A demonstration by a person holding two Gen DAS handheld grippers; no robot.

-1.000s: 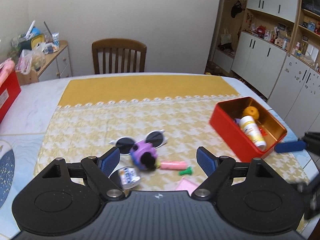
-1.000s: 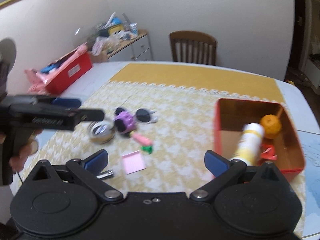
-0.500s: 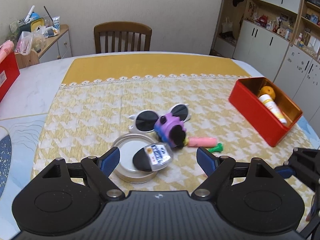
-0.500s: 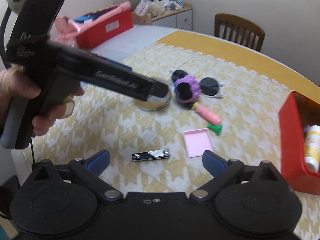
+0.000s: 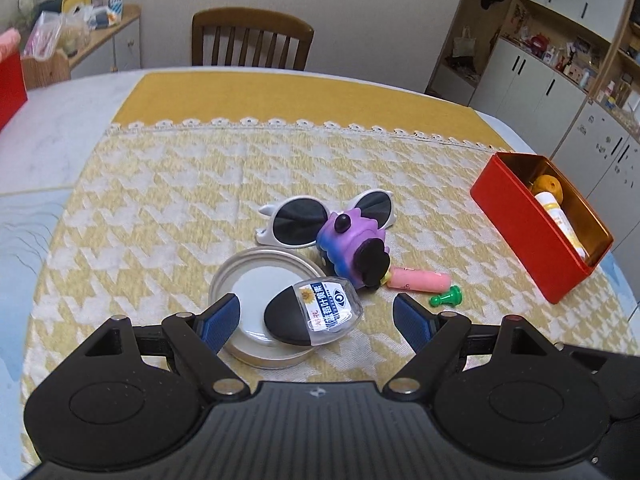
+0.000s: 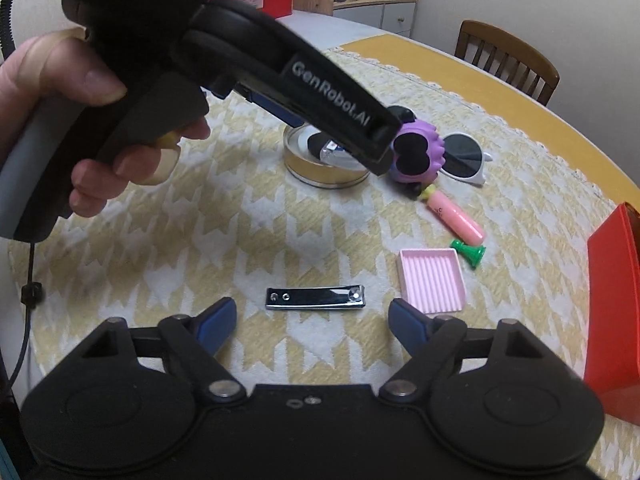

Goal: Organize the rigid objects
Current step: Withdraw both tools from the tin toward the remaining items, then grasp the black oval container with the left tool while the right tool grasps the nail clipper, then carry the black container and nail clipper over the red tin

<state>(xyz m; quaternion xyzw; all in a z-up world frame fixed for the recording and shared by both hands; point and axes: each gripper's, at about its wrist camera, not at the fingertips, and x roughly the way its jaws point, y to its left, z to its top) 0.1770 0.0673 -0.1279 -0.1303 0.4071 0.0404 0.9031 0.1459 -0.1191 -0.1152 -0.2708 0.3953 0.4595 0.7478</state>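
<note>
My left gripper is open, its fingers either side of a clear-and-black oval case lying in a round tin lid. Behind lie white sunglasses, a purple toy camera, a pink tube and a green pawn. My right gripper is open just in front of a metal nail clipper. A pink square tray lies to its right. The left gripper's body hangs over the tin.
A red box at the right holds a white bottle and an orange ball; its wall shows in the right wrist view. A wooden chair stands behind the table. A cluttered side cabinet is far left.
My left gripper has moved closer over the tin lid and oval case. My right gripper has swung left and down toward the nail clipper, away from the red box.
</note>
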